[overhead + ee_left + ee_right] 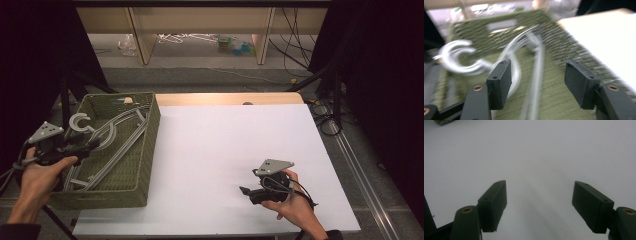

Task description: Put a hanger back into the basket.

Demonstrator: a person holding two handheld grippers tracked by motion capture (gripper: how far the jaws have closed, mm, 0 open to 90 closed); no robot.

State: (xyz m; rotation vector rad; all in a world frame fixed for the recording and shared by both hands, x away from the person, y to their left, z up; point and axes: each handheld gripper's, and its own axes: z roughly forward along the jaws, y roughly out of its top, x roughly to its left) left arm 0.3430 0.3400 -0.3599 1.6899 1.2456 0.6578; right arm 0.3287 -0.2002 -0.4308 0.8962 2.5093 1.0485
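An olive-green woven basket point(151, 150) stands on the left end of the white table point(225, 135). Several grey clothes hangers point(117, 136) lie in it, their curved hooks point(79, 122) near its far left corner. My left gripper point(89, 145) hovers over the basket's left side and is open. In the left gripper view its jaws point(537, 80) stand apart with nothing between them, above the blurred hangers point(534, 62) and hooks point(456, 56). My right gripper point(245, 191) rests low over the table at the near right, open, with bare white surface between its jaws point(539, 202).
Wooden shelf legs point(142, 35) and small clutter point(235, 45) stand on the floor beyond the table. Cables point(325, 115) hang off the table's right side and a dark stand point(65, 95) rises left of the basket. A corner of the basket point(442, 122) shows far off in the right gripper view.
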